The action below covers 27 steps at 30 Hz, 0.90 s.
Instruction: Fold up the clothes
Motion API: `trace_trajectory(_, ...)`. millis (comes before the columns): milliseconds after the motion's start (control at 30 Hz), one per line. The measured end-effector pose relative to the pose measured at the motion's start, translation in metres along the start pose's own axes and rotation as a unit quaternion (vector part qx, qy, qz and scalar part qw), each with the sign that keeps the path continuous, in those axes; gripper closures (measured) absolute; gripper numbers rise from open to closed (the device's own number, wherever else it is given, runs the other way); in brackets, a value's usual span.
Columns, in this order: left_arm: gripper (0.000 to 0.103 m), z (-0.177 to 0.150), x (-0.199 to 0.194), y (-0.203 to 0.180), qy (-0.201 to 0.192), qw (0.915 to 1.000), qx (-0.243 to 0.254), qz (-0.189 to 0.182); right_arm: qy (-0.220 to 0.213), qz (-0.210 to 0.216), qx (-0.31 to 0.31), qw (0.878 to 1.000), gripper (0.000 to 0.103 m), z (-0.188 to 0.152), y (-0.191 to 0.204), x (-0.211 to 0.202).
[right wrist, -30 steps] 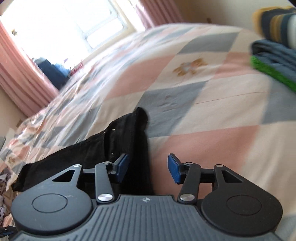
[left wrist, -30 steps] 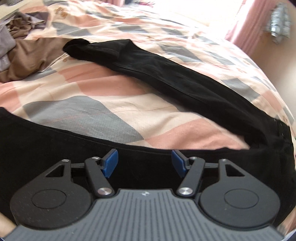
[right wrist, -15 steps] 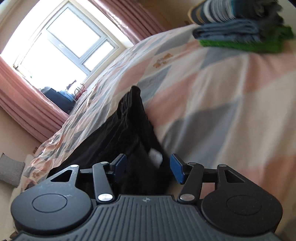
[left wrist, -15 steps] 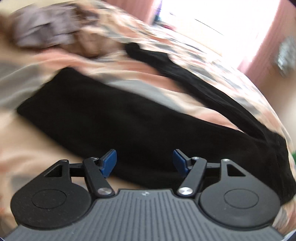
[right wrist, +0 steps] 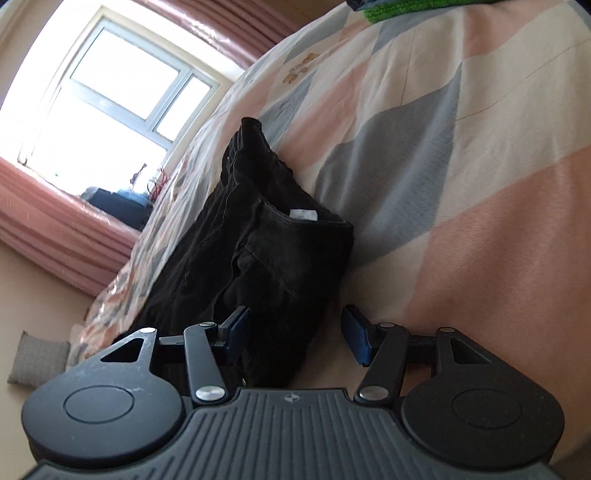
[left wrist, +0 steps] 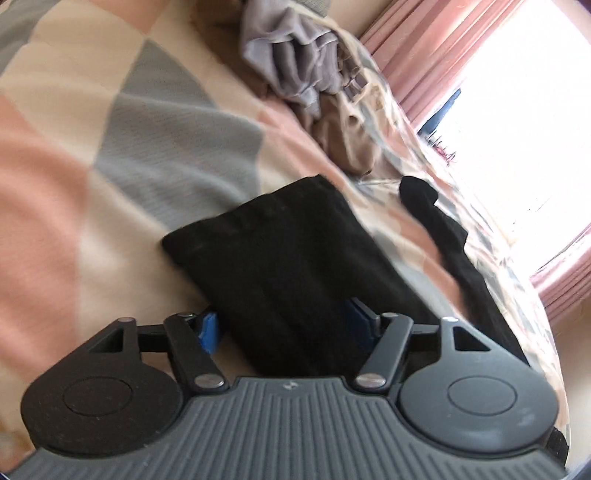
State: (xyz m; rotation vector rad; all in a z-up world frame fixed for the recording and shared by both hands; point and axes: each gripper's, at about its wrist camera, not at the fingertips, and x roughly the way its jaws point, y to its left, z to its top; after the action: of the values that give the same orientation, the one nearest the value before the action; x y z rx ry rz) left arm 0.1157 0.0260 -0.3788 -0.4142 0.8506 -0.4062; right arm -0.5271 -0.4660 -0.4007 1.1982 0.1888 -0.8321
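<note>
Black trousers lie spread on a checked bedspread. In the left wrist view one leg end (left wrist: 295, 258) lies flat between my fingers and the other leg (left wrist: 454, 251) stretches away on the right. My left gripper (left wrist: 282, 326) is open, low over that leg end. In the right wrist view the waistband (right wrist: 280, 236) with a white label stands up from the bed. My right gripper (right wrist: 295, 334) is open, its left finger against the waist fabric.
A heap of brown and grey clothes (left wrist: 314, 85) lies beyond the leg end. Folded clothes (right wrist: 399, 9) are stacked at the bed's far corner. Pink curtains and a bright window (right wrist: 110, 96) stand behind the bed (right wrist: 480, 166).
Both grippers have swung and tilted. The left one moved along the trouser leg to its end. The right one dropped close to the waistband. Both stay open.
</note>
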Motion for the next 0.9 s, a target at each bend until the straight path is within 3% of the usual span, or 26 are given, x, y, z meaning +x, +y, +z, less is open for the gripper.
trace_trajectory(33,0.068,0.0,0.002,-0.005,-0.001,0.9999,0.014,0.009,-0.003,0.006,0.004,1.0,0.045,0.001,0.001,0.004)
trace_trajectory(100,0.083,0.001,0.004,-0.009,0.0,0.9996,0.029,0.008,-0.008,0.012,0.004,1.0,0.049,0.002,0.004,0.013)
trace_trajectory(133,0.092,0.003,0.005,-0.009,0.003,0.9996,0.029,0.004,-0.01,0.009,0.001,1.0,0.057,0.004,0.005,0.017)
trace_trajectory(167,0.094,0.006,0.003,-0.009,0.006,0.9995,0.029,0.001,-0.012,0.005,-0.001,1.0,0.073,0.005,0.006,0.021)
trace_trajectory(267,0.095,0.01,-0.012,-0.016,0.001,0.9989,0.046,-0.007,-0.017,0.01,0.002,1.0,0.09,0.009,0.007,0.024)
trace_trajectory(433,0.095,0.0,-0.051,-0.038,-0.006,0.9955,0.088,-0.036,-0.058,0.026,-0.032,0.997,0.097,0.03,0.024,-0.014)
trace_trajectory(600,0.095,-0.026,-0.083,-0.044,0.01,0.9922,0.106,-0.065,-0.084,0.026,-0.043,0.995,0.097,0.049,0.021,-0.055)
trace_trajectory(733,0.094,-0.048,-0.091,-0.039,0.029,0.9885,0.13,-0.071,-0.099,0.018,-0.02,0.995,0.098,0.048,-0.009,-0.088)
trace_trajectory(833,0.086,-0.064,-0.08,-0.031,0.055,0.9855,0.158,-0.026,-0.102,-0.005,-0.002,0.995,0.097,0.04,-0.035,-0.1)
trace_trajectory(900,0.084,-0.064,-0.077,-0.021,0.072,0.9862,0.148,-0.021,-0.072,-0.039,-0.009,0.997,0.094,0.031,-0.05,-0.093)
